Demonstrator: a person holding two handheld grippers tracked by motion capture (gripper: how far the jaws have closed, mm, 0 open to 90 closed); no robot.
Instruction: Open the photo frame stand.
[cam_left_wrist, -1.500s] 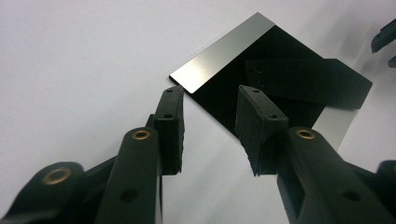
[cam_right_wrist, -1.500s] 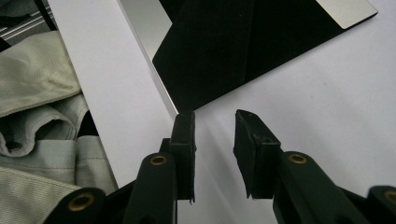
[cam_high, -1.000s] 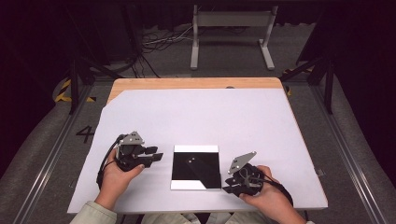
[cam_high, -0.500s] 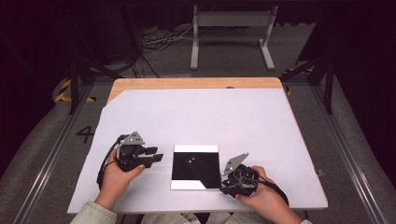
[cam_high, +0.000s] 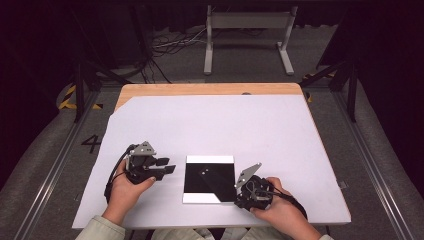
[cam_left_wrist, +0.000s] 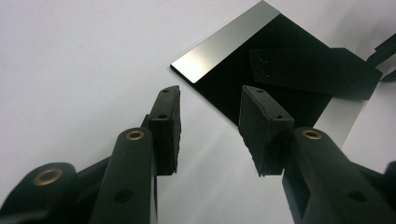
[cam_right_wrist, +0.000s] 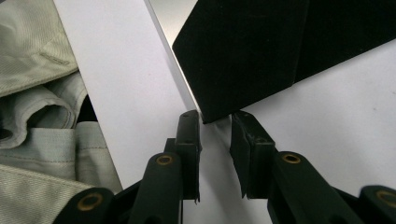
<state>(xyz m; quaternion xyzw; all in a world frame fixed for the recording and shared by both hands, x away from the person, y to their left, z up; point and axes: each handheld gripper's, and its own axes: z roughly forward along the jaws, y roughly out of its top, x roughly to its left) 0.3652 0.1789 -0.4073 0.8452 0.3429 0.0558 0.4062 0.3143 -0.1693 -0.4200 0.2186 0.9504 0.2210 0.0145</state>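
A black mirror tile (cam_high: 209, 178) lies flat on the white sheet (cam_high: 215, 125), low in the frame's centre. The right gripper (cam_right_wrist: 215, 126), at the tile's lower right corner, has been closing, jaws apart around that corner. The left gripper (cam_left_wrist: 209, 109), just left of the tile, has been opening, holding nothing.

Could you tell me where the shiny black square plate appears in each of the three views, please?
High view: black square plate lies bottom centre on the white sheet.
Left gripper view: upper right, beyond the jaws.
Right gripper view: top, a corner at the jaw tips.
Shared landmark: its bright silver edge strip.
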